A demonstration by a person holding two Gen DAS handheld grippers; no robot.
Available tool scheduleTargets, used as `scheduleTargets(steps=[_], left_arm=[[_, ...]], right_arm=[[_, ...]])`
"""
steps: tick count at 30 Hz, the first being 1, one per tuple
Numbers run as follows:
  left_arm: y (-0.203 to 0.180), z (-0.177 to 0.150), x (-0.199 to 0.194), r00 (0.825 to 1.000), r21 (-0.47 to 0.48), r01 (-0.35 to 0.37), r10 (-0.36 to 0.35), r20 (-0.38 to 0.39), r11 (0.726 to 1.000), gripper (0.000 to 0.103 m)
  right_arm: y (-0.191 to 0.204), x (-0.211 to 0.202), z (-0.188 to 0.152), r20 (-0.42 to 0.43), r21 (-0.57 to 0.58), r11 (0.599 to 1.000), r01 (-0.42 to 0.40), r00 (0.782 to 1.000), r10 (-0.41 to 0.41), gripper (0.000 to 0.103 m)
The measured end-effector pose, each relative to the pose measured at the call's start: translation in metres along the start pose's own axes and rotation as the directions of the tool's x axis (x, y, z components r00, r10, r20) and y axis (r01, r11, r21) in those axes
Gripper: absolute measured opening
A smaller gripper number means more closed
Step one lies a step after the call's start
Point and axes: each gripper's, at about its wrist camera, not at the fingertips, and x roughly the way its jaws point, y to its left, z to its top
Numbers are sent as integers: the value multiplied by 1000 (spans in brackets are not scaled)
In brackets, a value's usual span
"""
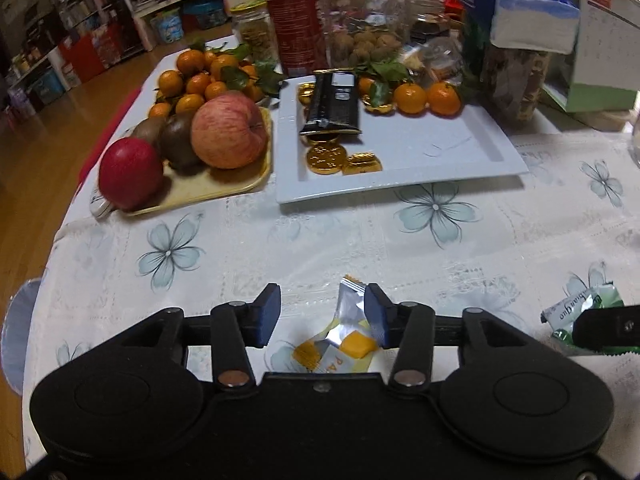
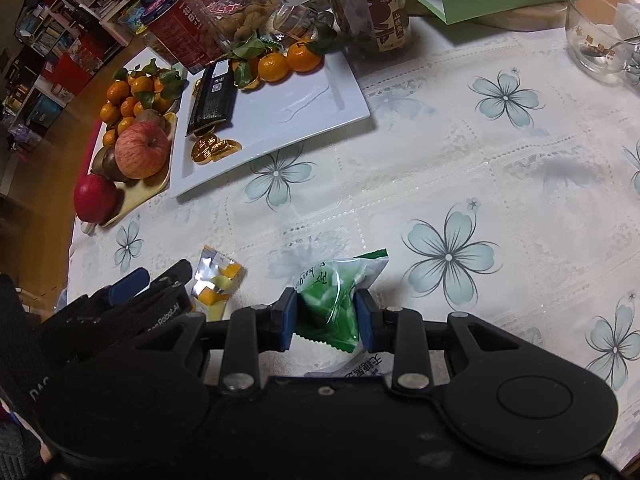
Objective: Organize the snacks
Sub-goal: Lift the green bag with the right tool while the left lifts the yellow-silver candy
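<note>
A yellow and silver snack packet [image 1: 344, 340] lies on the tablecloth between the fingers of my open left gripper [image 1: 322, 316]; its right pad touches the packet's edge. It also shows in the right wrist view [image 2: 218, 280]. My right gripper [image 2: 326, 316] is shut on a green snack packet [image 2: 336, 300], which also shows in the left wrist view [image 1: 576, 312]. A white rectangular plate [image 1: 420, 152] ahead holds a black snack bag [image 1: 332, 104], gold chocolate coins [image 1: 326, 156] and tangerines [image 1: 428, 98].
A yellow tray [image 1: 216, 188] at left carries apples, kiwis and tangerines. Jars, a red tin [image 1: 294, 24] and boxes crowd the table's back. A glass bowl [image 2: 596, 36] stands far right. The table's left edge drops to a wooden floor.
</note>
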Motion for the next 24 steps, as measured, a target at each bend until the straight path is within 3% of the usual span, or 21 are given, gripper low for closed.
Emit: scheduleTargets(steps=[5, 12, 17, 20, 24], left_arm=[[-14, -10, 19, 999, 174, -16, 21, -28, 985, 55], [-18, -10, 27, 1000, 169, -7, 10, -19, 986, 57], [-26, -13, 30, 997, 200, 59, -48, -63, 978, 57], [-32, -18, 29, 998, 234, 34, -22, -54, 972, 60], [-24, -13, 32, 995, 159, 63, -51, -81, 985, 58]], right_arm=[[-3, 0, 2, 0, 11, 1000, 1, 1000, -1, 33], [-3, 8, 4, -17, 23, 1000, 15, 1000, -15, 33], [0, 13, 1, -32, 11, 1000, 21, 999, -21, 33], [0, 13, 1, -33, 14, 1000, 23, 999, -22, 33], [0, 12, 3, -27, 12, 1000, 25, 999, -24, 33]])
